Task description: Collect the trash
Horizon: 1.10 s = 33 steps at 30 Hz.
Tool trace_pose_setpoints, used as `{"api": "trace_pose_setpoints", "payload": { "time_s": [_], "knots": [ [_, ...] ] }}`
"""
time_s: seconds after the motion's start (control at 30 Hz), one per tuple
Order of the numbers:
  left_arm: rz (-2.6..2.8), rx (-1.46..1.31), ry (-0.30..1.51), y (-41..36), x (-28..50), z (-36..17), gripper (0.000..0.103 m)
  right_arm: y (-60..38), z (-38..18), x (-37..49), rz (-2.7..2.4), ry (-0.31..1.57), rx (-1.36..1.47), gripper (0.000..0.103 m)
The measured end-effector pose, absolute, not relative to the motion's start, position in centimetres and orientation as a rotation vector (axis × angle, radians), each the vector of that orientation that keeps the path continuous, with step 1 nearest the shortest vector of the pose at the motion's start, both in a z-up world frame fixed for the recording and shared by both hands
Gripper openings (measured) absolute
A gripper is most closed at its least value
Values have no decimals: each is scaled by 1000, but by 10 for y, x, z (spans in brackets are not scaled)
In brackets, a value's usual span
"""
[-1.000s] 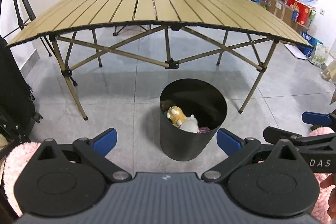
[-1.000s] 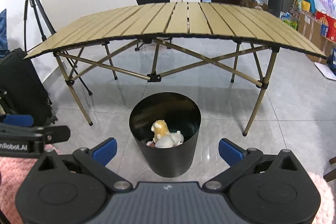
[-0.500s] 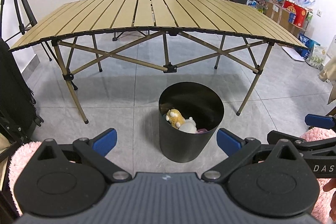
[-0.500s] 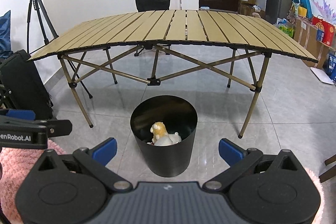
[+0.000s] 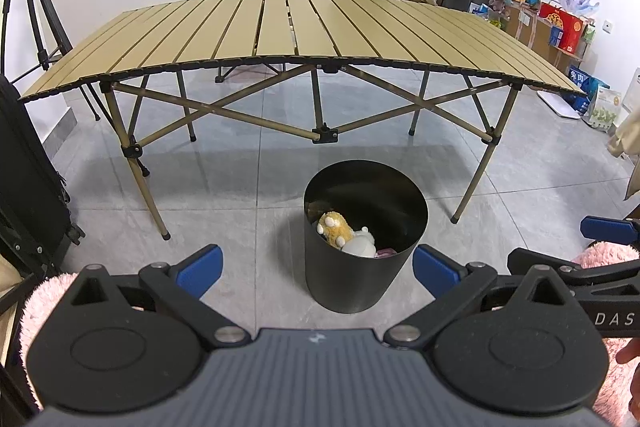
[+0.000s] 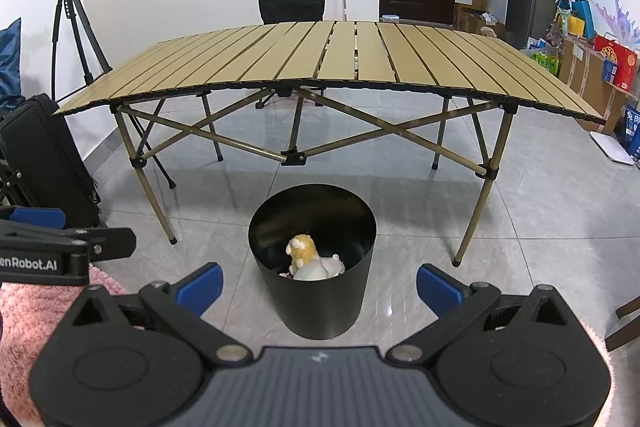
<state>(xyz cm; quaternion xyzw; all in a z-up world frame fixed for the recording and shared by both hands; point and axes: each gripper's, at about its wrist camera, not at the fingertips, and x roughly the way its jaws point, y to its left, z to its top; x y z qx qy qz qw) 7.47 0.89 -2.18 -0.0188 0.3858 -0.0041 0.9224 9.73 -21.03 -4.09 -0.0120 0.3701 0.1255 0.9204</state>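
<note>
Left gripper [image 5: 316, 263] and right gripper [image 6: 319, 282]: jaws spread wide, holding nothing. Black trash bin [image 5: 362, 291] stands on the floor before the folding table [image 5: 304, 27], containing a yellow plush toy [image 5: 335, 228] and white plush [image 5: 359, 244].

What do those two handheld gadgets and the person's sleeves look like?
Each handheld black plastic gripper, left and right, has two round black discs, a ribbed grey body and blue-padded fingers. White lettering marks their sides: "DAS" on one, "enRobot.AI" on the other. The fluffy pink sleeves look like fleece.
</note>
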Motion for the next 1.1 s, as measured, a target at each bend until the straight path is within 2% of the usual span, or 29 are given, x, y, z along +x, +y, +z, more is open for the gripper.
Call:
{"api": "trace_pose_setpoints", "payload": {
  "time_s": [1.1],
  "knots": [
    [-11, -31, 780, 9, 72, -20, 103, -210, -41, 97, 258, 760, -26, 103]
  ]
}}
